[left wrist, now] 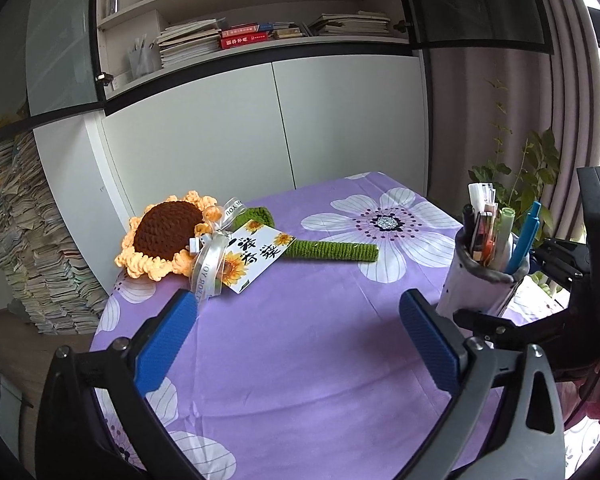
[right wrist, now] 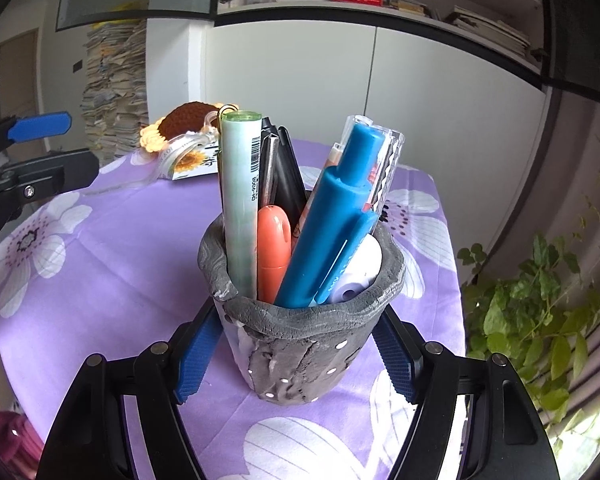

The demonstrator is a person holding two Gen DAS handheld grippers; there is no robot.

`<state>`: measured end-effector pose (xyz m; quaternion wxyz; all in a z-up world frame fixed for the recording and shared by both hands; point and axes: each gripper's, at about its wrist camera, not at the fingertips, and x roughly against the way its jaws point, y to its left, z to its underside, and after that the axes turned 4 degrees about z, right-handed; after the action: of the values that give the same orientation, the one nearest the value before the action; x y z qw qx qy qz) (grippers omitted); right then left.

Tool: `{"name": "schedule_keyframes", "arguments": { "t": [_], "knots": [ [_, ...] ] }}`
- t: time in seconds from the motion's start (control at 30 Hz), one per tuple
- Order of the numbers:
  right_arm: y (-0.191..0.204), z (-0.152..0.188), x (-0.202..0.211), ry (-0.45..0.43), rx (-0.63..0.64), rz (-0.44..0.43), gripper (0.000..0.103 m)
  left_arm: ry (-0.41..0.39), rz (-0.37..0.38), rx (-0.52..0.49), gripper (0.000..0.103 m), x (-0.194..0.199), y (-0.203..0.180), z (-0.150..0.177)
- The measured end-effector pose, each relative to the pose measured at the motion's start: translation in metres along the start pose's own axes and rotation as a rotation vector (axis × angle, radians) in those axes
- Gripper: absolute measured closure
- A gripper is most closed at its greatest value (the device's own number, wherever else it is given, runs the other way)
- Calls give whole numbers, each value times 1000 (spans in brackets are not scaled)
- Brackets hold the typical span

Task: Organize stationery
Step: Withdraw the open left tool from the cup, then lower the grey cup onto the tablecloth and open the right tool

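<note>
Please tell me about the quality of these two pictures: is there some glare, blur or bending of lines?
Left wrist view: strong window glare at the right edge, cabinet doors bowed by the fisheye, open left gripper sharp. Right wrist view: pen holder between the right gripper's pads is sharp, plant backlit and slightly washed out, shelves curved, corners dark.

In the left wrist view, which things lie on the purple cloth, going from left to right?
Crocheted sunflower head with brown centre and orange petals → white sunflower-printed card → green crocheted stem → grey pen holder full of pens, with the right claw around it.
</note>
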<state>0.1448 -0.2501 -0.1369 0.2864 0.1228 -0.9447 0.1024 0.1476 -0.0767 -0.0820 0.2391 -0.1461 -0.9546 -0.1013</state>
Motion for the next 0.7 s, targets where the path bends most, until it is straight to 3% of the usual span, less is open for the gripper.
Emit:
{"name": "schedule_keyframes", "arguments": {
  "t": [0.7],
  "knots": [
    [11,-19,2,3,-156,171,31,4,88,123,2,-10,40,19]
  ]
}}
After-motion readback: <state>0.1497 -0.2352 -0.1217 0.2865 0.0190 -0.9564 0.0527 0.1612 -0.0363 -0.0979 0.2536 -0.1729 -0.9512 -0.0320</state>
